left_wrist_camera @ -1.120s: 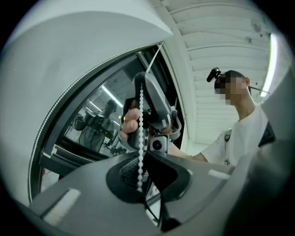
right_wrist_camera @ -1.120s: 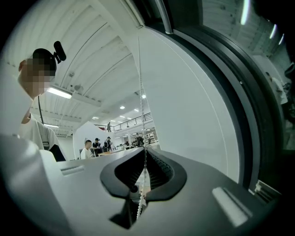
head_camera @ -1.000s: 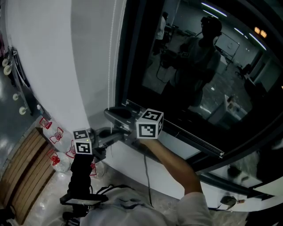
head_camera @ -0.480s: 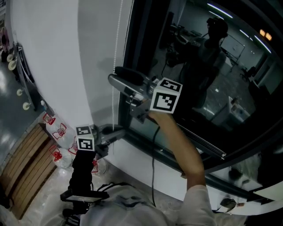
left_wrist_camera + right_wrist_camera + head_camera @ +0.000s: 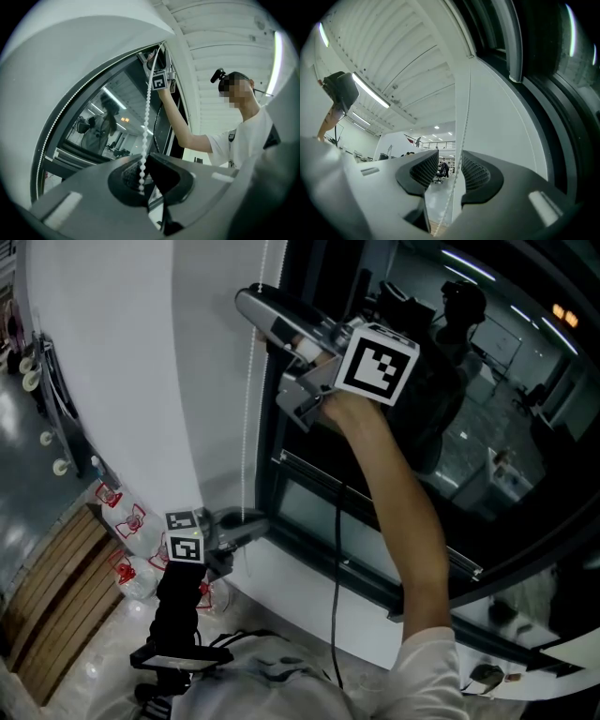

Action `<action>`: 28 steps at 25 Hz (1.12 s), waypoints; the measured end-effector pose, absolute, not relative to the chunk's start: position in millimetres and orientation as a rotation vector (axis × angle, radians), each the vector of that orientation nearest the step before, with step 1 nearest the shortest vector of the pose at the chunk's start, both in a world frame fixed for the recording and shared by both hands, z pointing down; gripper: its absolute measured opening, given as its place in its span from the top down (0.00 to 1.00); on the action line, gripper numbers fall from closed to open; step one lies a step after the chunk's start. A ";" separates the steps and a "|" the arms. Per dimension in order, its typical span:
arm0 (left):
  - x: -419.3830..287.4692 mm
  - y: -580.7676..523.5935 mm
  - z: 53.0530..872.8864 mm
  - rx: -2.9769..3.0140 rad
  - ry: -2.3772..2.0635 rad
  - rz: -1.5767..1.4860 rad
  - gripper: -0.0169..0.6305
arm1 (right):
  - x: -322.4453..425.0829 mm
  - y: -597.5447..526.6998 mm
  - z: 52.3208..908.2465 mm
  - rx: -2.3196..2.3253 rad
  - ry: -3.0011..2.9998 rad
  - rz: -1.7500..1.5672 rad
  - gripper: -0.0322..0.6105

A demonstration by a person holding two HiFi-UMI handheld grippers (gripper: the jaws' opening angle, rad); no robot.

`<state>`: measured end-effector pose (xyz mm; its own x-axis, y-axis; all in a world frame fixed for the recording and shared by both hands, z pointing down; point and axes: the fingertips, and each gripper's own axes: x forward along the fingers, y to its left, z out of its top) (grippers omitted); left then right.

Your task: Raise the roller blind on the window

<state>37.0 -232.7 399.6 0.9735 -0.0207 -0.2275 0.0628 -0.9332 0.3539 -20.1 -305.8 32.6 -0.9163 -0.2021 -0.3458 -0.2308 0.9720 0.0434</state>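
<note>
Right gripper, jaws half apart, just closing, straddles the bead chain, seemingly not touching; left gripper pinches it.

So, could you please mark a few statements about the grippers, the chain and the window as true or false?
1. The left gripper is shut on the bead chain. True.
2. The right gripper is below the left one. False: it is raised above it, beside the window frame.
3. The right gripper's jaws clamp the chain. False: they stand apart with the chain between them, not pinched; they have just been closing.
4. The dark window glass reflects the person. True.
</note>
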 end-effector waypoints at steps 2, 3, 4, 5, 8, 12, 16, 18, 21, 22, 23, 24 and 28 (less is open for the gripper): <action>36.9 -232.6 399.6 2.757 0.030 -0.322 0.98 | -22.4 -306.0 23.8 -0.311 2.769 0.124 0.75; 37.1 -232.5 399.3 2.757 0.030 -0.323 0.97 | -23.1 -306.1 20.4 -0.312 2.765 0.120 0.77; 37.3 -232.3 399.6 2.757 0.031 -0.324 0.98 | -23.3 -306.0 18.5 -0.317 2.760 0.115 0.80; 37.5 -231.9 400.9 2.758 0.031 -0.324 0.98 | -23.1 -305.4 18.3 -0.324 2.755 0.112 0.83; 37.5 -230.6 407.2 2.758 0.031 -0.325 0.98 | -21.0 -303.3 23.3 -0.350 2.736 0.108 0.94; 37.5 -231.5 405.5 2.749 0.034 -0.325 0.97 | -20.0 -301.4 21.6 -0.342 2.726 0.088 0.93; 37.2 -230.1 401.0 2.742 0.035 -0.331 0.98 | -22.6 -297.1 27.7 -0.306 2.726 0.033 0.93; 38.3 -230.4 398.9 2.742 0.038 -0.333 0.97 | -23.7 -297.6 41.2 -0.318 2.749 0.013 0.93; 40.2 -229.5 399.7 2.741 0.045 -0.335 0.97 | -23.1 -296.2 70.7 -0.340 2.781 -0.011 0.93; 40.4 -229.4 400.4 2.742 0.046 -0.334 0.98 | -23.0 -295.3 80.1 -0.347 2.791 -0.012 0.93; 40.6 -229.3 400.7 2.742 0.048 -0.334 0.97 | -23.1 -294.5 88.9 -0.354 2.801 -0.010 0.93; 40.8 -229.4 400.7 2.743 0.050 -0.334 0.97 | -23.3 -293.9 97.6 -0.363 2.812 -0.010 0.93; 42.2 -228.4 400.0 2.744 0.059 -0.334 0.98 | -24.1 -292.3 131.3 -0.388 2.838 -0.044 0.93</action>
<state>42.2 -228.4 400.0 0.9709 -0.0036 -0.2393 0.0852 -0.9291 0.3599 -24.1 -292.3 131.3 -0.9259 -0.2674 -0.2670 -0.2590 0.9636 -0.0669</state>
